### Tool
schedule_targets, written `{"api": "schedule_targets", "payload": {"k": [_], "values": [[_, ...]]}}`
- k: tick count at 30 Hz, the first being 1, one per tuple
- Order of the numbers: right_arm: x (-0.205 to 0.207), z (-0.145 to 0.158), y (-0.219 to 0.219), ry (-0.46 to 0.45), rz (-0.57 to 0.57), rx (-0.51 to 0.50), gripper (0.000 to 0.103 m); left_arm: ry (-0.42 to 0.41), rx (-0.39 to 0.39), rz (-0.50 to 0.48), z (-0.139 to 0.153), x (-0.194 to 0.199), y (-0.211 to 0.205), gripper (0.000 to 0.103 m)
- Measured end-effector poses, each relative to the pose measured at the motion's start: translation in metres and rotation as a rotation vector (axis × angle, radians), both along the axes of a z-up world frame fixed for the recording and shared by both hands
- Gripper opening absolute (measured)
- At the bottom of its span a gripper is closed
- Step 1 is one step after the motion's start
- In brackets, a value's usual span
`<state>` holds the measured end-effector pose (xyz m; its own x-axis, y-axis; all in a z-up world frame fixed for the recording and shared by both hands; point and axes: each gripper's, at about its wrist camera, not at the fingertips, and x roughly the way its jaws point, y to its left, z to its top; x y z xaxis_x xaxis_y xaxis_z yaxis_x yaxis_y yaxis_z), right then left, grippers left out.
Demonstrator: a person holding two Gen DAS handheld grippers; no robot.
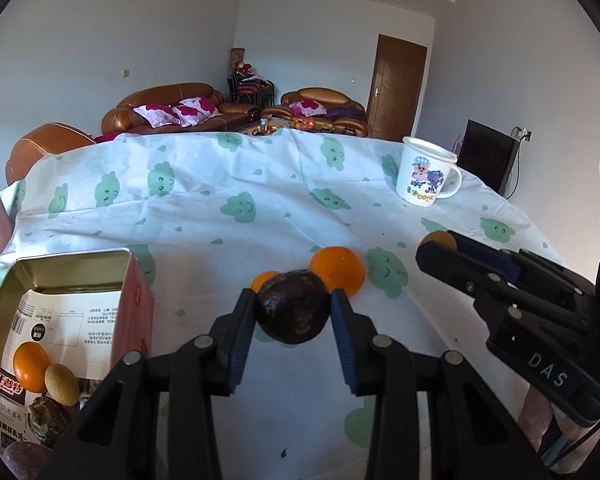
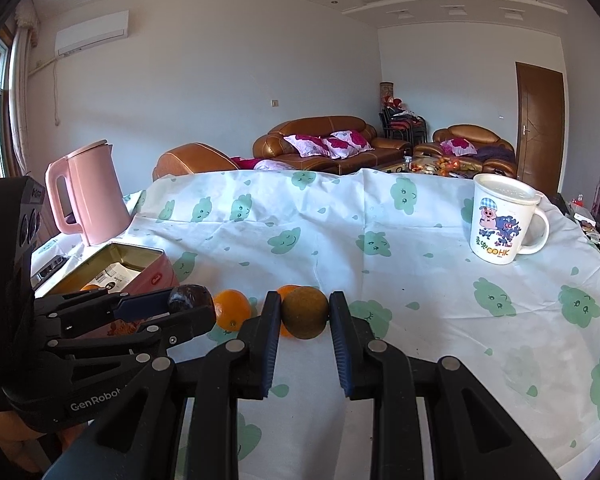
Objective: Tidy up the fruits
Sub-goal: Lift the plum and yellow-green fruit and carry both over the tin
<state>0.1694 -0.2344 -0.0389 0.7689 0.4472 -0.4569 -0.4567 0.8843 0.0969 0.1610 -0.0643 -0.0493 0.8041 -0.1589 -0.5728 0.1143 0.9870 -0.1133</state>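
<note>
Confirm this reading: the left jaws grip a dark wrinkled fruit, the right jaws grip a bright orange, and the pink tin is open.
One error: the right gripper holds a brownish-green round fruit, not an orange; the right wrist view shows it. The left gripper does grip the dark wrinkled fruit, and the pink tin is open.

Dark fruit (image 1: 292,307), brownish fruit (image 2: 305,312), both clamped.

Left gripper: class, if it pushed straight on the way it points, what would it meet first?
Probably the orange just behind the dark fruit that the left gripper grips; depth is unclear.
</note>
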Motion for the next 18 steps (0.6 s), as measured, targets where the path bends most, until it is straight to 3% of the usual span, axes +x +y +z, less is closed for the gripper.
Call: {"api": "schedule_targets", "payload": {"k": [18], "values": [[-0.020,0.009,-0.003,-0.107,0.027,0.035,0.026,-0.157,0.017,0.002,0.014,-0.026,-0.002,0.039]]}}
